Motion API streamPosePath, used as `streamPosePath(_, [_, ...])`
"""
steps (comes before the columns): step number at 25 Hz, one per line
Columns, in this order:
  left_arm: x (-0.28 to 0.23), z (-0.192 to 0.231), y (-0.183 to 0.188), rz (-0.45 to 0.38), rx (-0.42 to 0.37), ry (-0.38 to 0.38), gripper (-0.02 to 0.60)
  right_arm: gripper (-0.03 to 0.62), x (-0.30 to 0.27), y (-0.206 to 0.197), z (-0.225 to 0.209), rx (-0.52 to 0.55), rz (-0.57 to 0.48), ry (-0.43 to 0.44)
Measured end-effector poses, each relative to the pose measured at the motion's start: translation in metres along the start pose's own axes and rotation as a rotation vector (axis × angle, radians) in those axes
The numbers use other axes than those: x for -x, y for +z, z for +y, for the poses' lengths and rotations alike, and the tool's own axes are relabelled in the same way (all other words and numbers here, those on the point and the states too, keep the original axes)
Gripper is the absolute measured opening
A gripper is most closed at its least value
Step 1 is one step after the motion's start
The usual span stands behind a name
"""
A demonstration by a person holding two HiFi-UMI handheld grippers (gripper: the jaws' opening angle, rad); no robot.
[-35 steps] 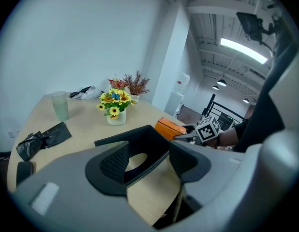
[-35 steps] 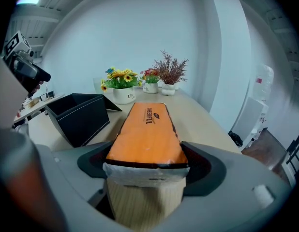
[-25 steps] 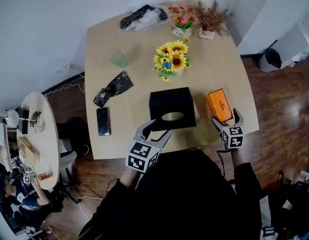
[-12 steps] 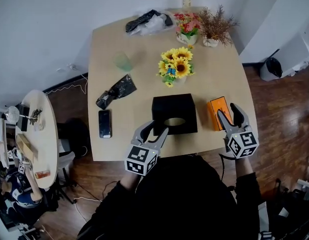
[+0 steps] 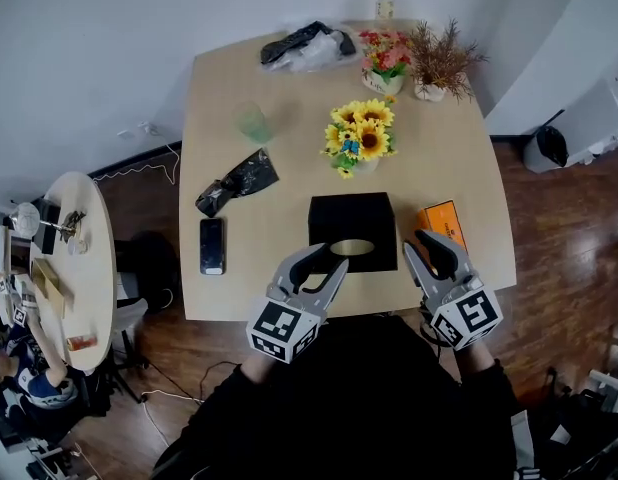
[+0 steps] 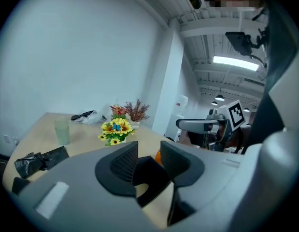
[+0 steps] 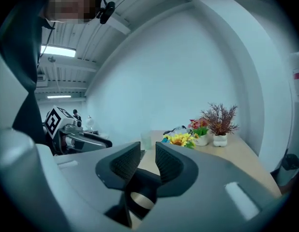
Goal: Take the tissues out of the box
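- The black tissue box [image 5: 352,230] stands on the bench [image 5: 289,138], with its oval slot facing up.
- Left hand-held gripper [image 5: 329,260]: at the box's near-left corner, jaws closing, apart, empty.
- Right hand-held gripper [image 5: 424,244]: just right of the box, jaws closing, narrow gap, empty.

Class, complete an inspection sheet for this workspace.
Surface: light wooden table, bare at its right side.
Job's things: black tissue box upright near the front edge, oval opening on top, no tissue seen sticking out.
Clutter: orange box right of it; phone, black bag, green cup left; sunflowers behind; red flowers, dried plant, plastic bags, bottle at the far edge.
Grippers: left gripper and right gripper hover at the box's front corners, jaws closing, nothing between them.
Cables: thin cable on the floor left of the table.
Surroundings: wood floor, round side table left, bin right.
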State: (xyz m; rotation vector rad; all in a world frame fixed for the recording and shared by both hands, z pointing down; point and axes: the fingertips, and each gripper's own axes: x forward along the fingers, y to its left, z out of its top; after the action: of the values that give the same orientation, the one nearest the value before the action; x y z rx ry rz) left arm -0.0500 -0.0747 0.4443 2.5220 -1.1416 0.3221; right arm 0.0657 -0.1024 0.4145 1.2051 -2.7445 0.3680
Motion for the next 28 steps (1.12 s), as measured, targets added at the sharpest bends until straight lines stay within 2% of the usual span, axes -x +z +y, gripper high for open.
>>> streamPosePath(3, [-0.001,-0.010,0.010,-0.027,-0.011,-0.039,0.126,0.050,-0.002,0.005,0.016,0.020,-0.005,0.052])
streamPosePath(6, [-0.001,-0.011,0.015,-0.034,-0.018,-0.045,0.127,0.002,-0.003,0.010,0.024,0.028,-0.016,0.085])
streamPosePath(18, [0.000,-0.010,0.013,-0.031,-0.010,-0.044,0.126,0.000,-0.003,0.010,0.040,0.128,-0.020,0.136])
streamPosePath(28, [-0.001,-0.008,0.009,-0.014,-0.008,-0.045,0.127,0.000,-0.004,0.010,0.042,0.146,-0.020,0.145])
